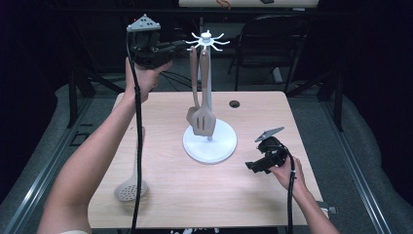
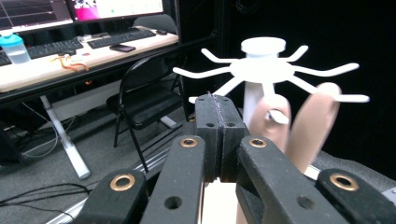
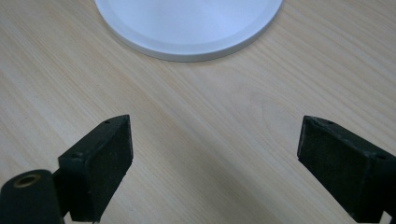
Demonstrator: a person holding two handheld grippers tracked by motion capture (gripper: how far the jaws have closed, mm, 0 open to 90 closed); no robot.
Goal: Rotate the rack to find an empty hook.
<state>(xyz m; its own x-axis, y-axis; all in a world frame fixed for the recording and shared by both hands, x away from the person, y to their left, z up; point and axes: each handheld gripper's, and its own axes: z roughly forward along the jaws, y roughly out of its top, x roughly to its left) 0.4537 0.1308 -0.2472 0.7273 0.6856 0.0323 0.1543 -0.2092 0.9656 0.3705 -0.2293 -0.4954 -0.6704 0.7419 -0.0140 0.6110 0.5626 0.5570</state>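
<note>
- The left gripper (image 1: 181, 47) is hovering high over the far left part of the desk (image 1: 160, 195), level with the top of the white utensil stand (image 1: 209, 141); its jaws are pressing flat together with nothing between them.
- In the left gripper view, the closed left gripper (image 2: 219, 116) is sitting just beside the stand's hook arms (image 2: 261, 70), not touching them.
- Two tan utensils are hanging from the hooks, a slotted turner (image 1: 204, 119) in front and a spatula (image 1: 193, 114) just behind it.
- A perforated skimmer (image 1: 130, 189) is lying near the desk's near left corner.
- The right gripper (image 1: 249, 166) is resting low near the desk's right edge, its jaws standing wide and empty, pointing at the stand's round base (image 3: 187, 28).
</note>
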